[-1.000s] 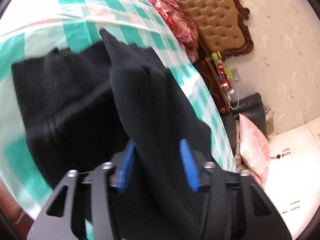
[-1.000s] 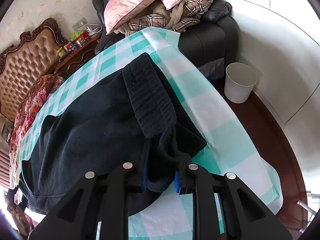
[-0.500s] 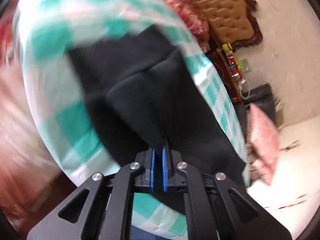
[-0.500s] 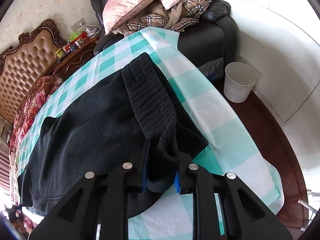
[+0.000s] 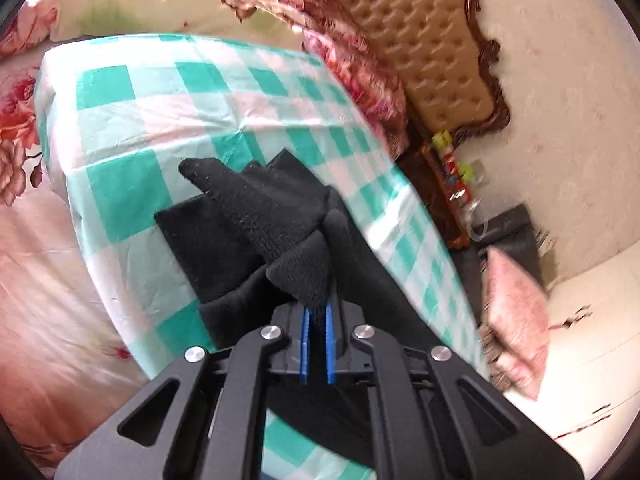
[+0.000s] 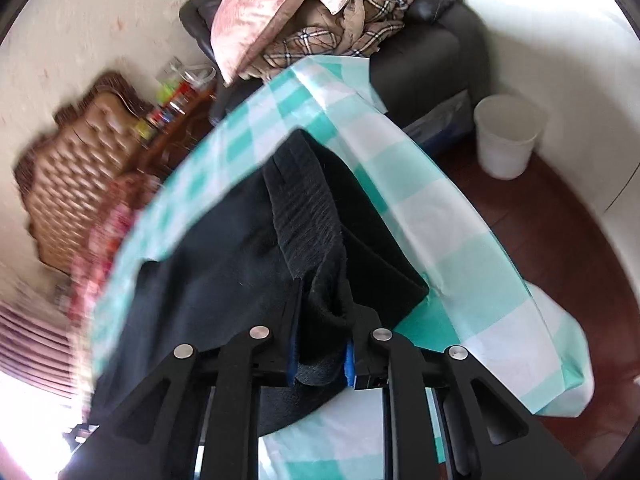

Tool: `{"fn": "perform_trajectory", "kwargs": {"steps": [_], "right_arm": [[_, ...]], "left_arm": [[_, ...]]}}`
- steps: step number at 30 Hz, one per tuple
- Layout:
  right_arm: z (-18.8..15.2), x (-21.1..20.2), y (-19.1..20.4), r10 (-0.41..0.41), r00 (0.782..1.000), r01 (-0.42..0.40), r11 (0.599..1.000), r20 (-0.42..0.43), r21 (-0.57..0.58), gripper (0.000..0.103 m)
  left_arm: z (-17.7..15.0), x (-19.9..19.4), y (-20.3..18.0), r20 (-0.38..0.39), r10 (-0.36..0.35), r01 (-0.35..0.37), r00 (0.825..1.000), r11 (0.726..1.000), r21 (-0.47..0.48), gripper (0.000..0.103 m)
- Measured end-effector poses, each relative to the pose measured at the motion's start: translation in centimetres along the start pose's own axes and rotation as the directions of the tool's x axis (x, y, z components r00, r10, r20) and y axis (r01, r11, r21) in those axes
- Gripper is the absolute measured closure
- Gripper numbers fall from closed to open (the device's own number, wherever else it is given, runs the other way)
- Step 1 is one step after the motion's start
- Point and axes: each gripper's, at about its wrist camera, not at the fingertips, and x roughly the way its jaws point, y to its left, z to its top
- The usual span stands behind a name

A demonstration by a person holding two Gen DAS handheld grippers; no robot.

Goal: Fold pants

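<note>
Left wrist view: the left gripper [image 5: 316,312] is clamped on a cuff of the black pants [image 5: 256,216], lifted above the checked tablecloth [image 5: 132,120]. Right wrist view: the right gripper [image 6: 320,344] pinches the ribbed waistband [image 6: 304,216] near the cloth's front edge.

One pair of black pants [image 5: 256,216], two pink pillows [image 6: 260,12], one white bin [image 6: 506,136]

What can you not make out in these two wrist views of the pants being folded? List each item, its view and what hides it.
- Left wrist: the pants' near part, behind the left gripper.
- Right wrist: the pants' lower-left end, cut by the edge and glare.
- Right wrist: the shelf clutter, blurred.
- Right wrist: the tablecloth's near edge, behind the right gripper.
</note>
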Motion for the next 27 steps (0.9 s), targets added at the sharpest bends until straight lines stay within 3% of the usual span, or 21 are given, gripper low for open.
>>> {"fn": "perform_trajectory", "kwargs": {"steps": [3, 6, 9, 12, 15, 18, 20, 27], "right_arm": [[0.7, -1.3, 0.6, 0.026, 1.000, -0.026, 1.000, 0.000, 0.007, 0.088], [1.4, -3.4, 1.7, 0.034, 0.999, -0.034, 0.999, 0.033, -0.002, 0.089], [2.3, -5.6, 1.8, -0.082, 0.988, 0.087, 0.996, 0.130, -0.030, 0.095], [2.1, -4.0, 0.3, -0.101, 0.992, 0.105, 0.993, 0.080, -0.047, 0.094], [0.7, -3.4, 0.3, -0.076, 0.994, 0.082, 0.993, 0.078, -0.079, 0.094], [-0.3, -3.7, -0.2, -0.040, 0.998, 0.042, 0.998, 0.058, -0.041, 0.076], [-1.1, -3.8, -0.7, -0.018, 0.999, 0.018, 1.000, 0.046, -0.004, 0.038], [-3.9, -1.2, -2.3, 0.006, 0.997, 0.001, 0.995, -0.071, 0.102, 0.040]], "left_arm": [[-0.7, 1.5, 2.1, -0.074, 0.030, -0.038, 0.997, 0.994, -0.103, 0.097], [-0.6, -0.5, 0.4, -0.029, 0.001, -0.003, 1.000, 0.999, -0.051, 0.097], [-0.8, -2.2, -0.6, -0.009, 0.042, -0.042, 0.999, 0.999, 0.001, 0.097], [-1.3, -0.3, 1.3, -0.064, 0.093, -0.096, 0.994, 0.994, -0.050, 0.097], [-2.1, 0.8, 2.2, -0.081, 0.054, -0.059, 0.995, 0.996, -0.065, 0.093], [-2.2, 0.8, 2.1, -0.075, 0.000, -0.003, 0.997, 0.999, -0.051, 0.068], [-2.3, 1.2, 1.8, -0.080, -0.010, 0.007, 0.997, 0.999, -0.040, 0.068], [-4.0, 3.4, 2.2, -0.150, -0.067, 0.058, 0.986, 0.996, -0.065, 0.068]]}}
